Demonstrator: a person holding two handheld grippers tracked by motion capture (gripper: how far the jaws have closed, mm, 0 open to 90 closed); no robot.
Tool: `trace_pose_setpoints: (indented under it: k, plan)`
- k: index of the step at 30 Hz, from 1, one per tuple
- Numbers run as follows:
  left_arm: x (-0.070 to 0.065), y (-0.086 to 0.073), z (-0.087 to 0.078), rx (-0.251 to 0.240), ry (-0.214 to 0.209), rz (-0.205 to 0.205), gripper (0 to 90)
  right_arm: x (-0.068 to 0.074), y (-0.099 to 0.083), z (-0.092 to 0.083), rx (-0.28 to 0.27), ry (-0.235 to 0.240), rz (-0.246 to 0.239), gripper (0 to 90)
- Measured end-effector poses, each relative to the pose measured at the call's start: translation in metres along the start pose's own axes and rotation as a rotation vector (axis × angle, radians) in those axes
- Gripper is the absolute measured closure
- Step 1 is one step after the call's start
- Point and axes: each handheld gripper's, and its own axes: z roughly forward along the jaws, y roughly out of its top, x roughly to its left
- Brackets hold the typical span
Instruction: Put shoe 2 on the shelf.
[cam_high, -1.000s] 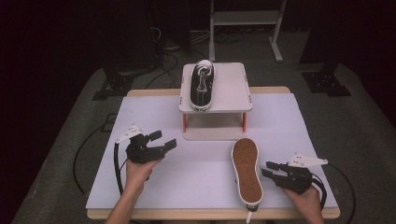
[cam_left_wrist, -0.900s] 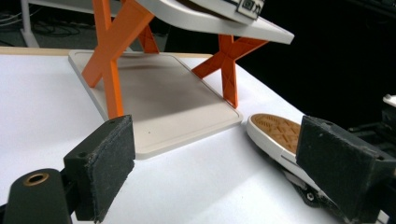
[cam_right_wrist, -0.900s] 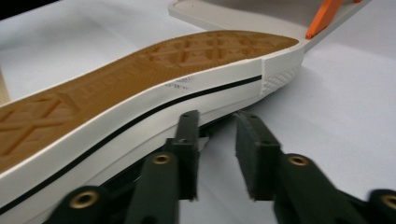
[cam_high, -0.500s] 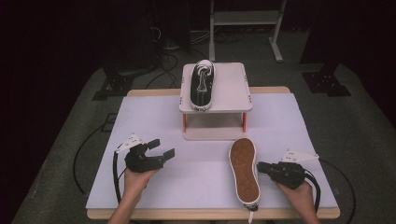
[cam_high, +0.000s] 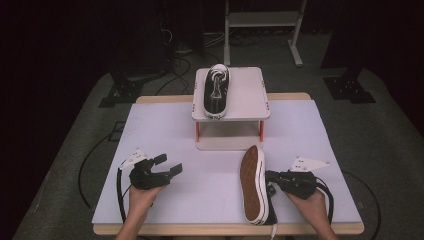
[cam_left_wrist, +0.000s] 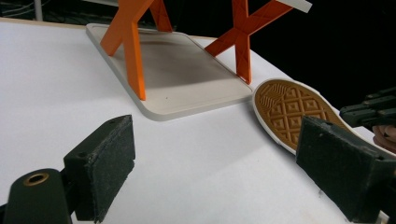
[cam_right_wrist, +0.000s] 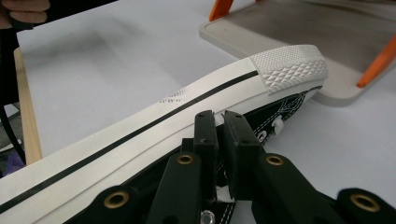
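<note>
— Where are the shoes?

— One black canvas sneaker (cam_high: 216, 91) sits on the small beige raised stand with orange legs (cam_high: 247, 95). The other black sneaker with white rubber sidewall (cam_high: 254, 184) lies tipped on the white desk (cam_high: 210, 135), brown sole showing.

— And the tools?

— The right tool (cam_high: 272, 179) is pinched onto that tipped sneaker's upper. The left tool (cam_high: 168, 165) hovers wide open, empty.

Two shoes: one black sneaker (cam_high: 216, 91) upright on the raised stand at upper centre of the high view, and a second sneaker (cam_high: 254, 184) on its side at lower right, tan sole showing. One stand (cam_high: 245, 95). One tabletop (cam_high: 150, 125). Two claws: the left claw (cam_high: 167, 165) at lower left, the right claw (cam_high: 270, 178) at lower right.
</note>
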Motion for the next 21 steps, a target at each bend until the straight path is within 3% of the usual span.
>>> trace_pose_setpoints:
  k: [5,9,15,21]
  plan:
    - [0.003,-0.002,-0.004,-0.008,0.003,-0.005,11.5,0.007,0.007,0.007,-0.003,0.026,-0.025,83.1]
    - [0.005,-0.003,-0.007,-0.010,0.011,-0.013,11.5,0.013,0.008,0.021,0.030,0.049,-0.041,83.3]
    - [0.008,-0.004,-0.011,-0.025,0.019,-0.025,11.5,0.019,0.014,0.030,-0.011,0.074,-0.043,83.4]
    - [0.009,-0.005,-0.011,-0.022,0.019,-0.027,11.5,0.022,0.019,0.034,-0.013,0.082,-0.049,82.5]
